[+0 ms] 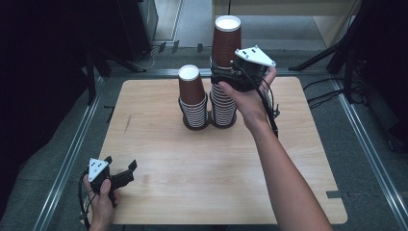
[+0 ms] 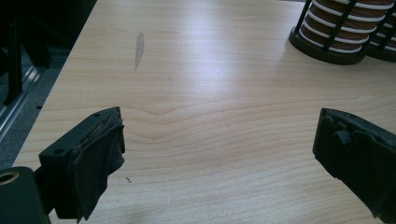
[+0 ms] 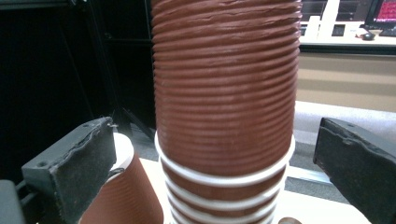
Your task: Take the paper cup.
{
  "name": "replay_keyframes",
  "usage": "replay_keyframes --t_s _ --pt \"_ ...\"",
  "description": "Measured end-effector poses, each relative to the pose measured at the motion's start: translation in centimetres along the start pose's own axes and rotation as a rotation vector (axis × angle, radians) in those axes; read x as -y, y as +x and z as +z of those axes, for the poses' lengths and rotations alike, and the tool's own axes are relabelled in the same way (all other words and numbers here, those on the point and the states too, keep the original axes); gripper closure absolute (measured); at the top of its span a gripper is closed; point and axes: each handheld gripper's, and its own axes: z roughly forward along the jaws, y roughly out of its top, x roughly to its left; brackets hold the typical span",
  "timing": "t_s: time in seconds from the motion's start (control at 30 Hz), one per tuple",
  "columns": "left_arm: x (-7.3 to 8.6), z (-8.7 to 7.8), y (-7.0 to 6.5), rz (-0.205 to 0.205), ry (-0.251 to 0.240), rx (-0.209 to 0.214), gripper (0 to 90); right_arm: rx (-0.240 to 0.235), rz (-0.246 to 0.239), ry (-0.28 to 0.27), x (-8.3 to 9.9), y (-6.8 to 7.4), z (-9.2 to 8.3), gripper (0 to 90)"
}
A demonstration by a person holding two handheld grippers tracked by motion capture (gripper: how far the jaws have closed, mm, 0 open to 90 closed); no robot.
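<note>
Right gripper view shows my right tool point(image 3: 215, 154) spread around the top cup point(image 3: 226, 79), ready to lift it off the taller stack point(image 1: 223, 103).

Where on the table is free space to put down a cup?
The table is bare in front of the two cup stacks, between left gripper and the right forearm. The back middle is crowded: stacks and right gripper.
</note>
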Motion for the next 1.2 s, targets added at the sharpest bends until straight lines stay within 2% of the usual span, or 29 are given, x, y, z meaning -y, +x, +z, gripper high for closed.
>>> replay_keyframes --t_s 0.5,0.73,0.83,0.93,1.1,1.2 --pt "0.0 0.0 0.0 -0.003 -0.001 0.003 2.3 0.041 0.052 0.026 -0.8 0.2 3.4 0.0" --pt "0.0 0.0 0.0 0.000 0.001 0.002 2.3 0.067 0.053 0.040 -1.2 0.2 4.5 0.0" --pt "0.0 0.0 0.0 -0.002 0.001 0.003 2.3 0.074 0.058 0.043 -1.2 0.3 4.8 1.8" --pt "0.0 0.0 0.0 -0.004 0.000 0.005 2.3 0.095 0.054 0.035 -1.1 0.3 4.8 7.5" --pt "0.0 -0.1 0.1 -0.009 0.000 0.002 2.3 0.085 0.044 0.028 -1.2 0.2 4.7 8.8" --pt "-0.2 0.1 0.0 0.004 0.013 -0.004 2.3 0.084 0.041 0.017 -1.4 0.3 4.6 9.7"
